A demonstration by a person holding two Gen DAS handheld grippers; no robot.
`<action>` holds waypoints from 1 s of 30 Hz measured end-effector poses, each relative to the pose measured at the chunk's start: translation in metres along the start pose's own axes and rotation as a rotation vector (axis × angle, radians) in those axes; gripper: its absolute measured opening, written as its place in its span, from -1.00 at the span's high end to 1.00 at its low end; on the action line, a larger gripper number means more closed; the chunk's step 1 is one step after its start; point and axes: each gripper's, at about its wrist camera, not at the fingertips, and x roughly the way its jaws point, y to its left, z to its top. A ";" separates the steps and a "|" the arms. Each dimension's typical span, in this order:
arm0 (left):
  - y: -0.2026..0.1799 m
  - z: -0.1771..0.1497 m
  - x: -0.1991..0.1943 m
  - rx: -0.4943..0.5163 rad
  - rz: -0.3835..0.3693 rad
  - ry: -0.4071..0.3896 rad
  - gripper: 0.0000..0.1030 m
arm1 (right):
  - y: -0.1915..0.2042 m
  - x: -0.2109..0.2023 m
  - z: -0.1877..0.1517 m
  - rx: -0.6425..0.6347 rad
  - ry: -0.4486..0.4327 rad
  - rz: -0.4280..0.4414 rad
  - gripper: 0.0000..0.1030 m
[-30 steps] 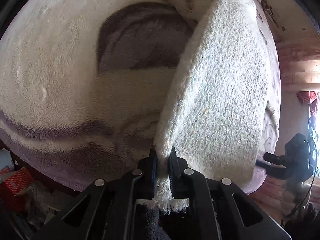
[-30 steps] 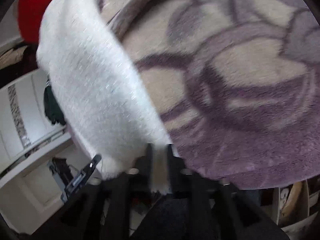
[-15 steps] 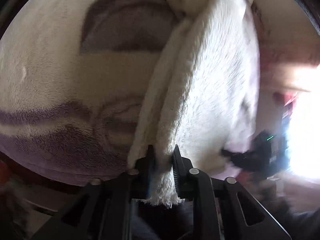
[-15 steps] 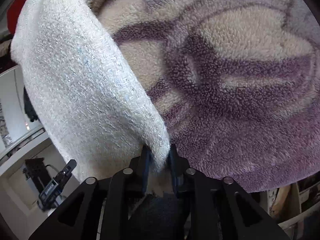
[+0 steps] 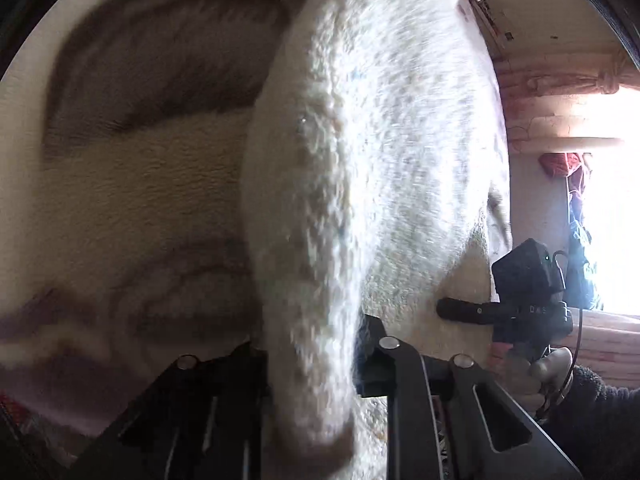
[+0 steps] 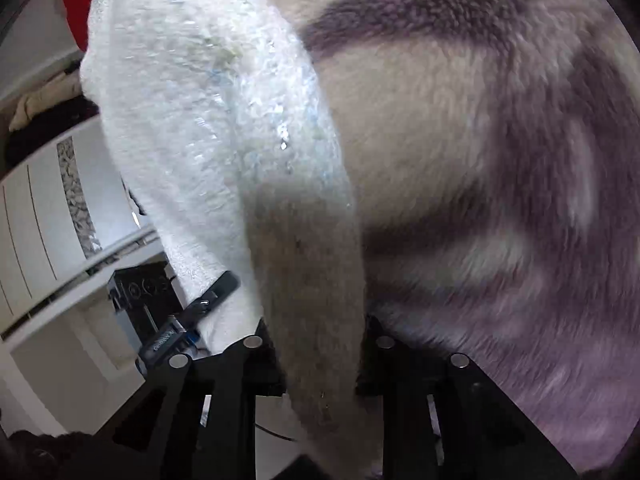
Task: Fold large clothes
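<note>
A: Item one, the white fuzzy garment (image 5: 384, 168); location?

B: Hanging in a thick fold over the cream-and-purple fleece blanket (image 5: 132, 184); one edge runs down into the left gripper (image 5: 310, 364), another into the right gripper (image 6: 320, 356).

A: Jaws, left?

B: Closing, pressed on the garment's bunched edge; cloth fills the gap.

A: Jaws, right?

B: Closing likewise, clamped on a shaded fold of the same garment; blanket just beside it.

A: Other entries?

B: A white cupboard (image 6: 44, 216) past the garment; a bright window (image 5: 612, 216).
</note>
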 end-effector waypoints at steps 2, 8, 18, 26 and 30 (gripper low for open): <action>-0.007 -0.010 -0.017 -0.016 -0.003 -0.008 0.73 | 0.013 -0.003 -0.014 0.008 0.006 0.031 0.69; -0.016 0.010 -0.071 -0.166 -0.078 -0.036 0.74 | 0.059 -0.028 -0.033 -0.020 0.052 0.122 0.69; -0.070 0.146 -0.089 -0.186 -0.226 -0.149 0.73 | 0.135 -0.117 0.059 -0.040 -0.080 0.284 0.70; -0.038 0.266 -0.040 -0.311 -0.273 -0.109 0.67 | 0.156 -0.135 0.188 0.068 -0.179 0.335 0.67; -0.023 0.288 -0.034 -0.412 -0.345 -0.037 0.60 | 0.153 -0.103 0.229 0.201 -0.150 0.387 0.54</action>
